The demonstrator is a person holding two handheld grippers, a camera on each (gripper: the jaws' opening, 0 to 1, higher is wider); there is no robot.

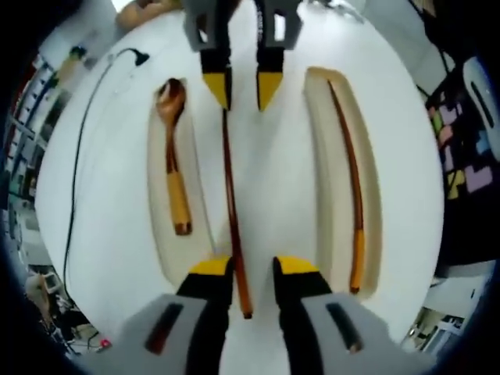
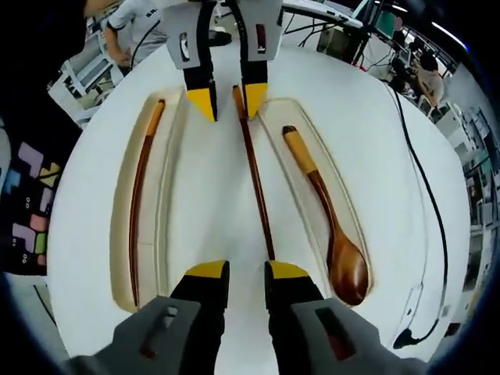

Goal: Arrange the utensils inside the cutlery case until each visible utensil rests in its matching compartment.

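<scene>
Squarely between my two grippers lies a loose chopstick, stretched along the white middle strip of the cutlery case rather than in a slot. Seen from the left gripper view, my left gripper straddles the stick's near end, jaws apart, the shaft passing just inside the left-hand jaw; whether a pad touches it I cannot tell. At the stick's far end the right gripper hovers, jaws likewise parted. In the right gripper view the picture reverses: the right gripper stands open with the thin tip of the chopstick ending just ahead of its jaws, and the left gripper frames the thicker end.

The stick's long axis runs straight from one gripper to the other, parallel to both troughs. Its twin, the second chopstick, already rests in the long compartment on one side; the wooden spoon lies in its own compartment on the other. I judge the loose stick must shift sideways into the twin's trough, and both grippers are about equally near.

The case sits on a round white table, with a black cable trailing across it. Beyond it are cluttered desks and seated people.
</scene>
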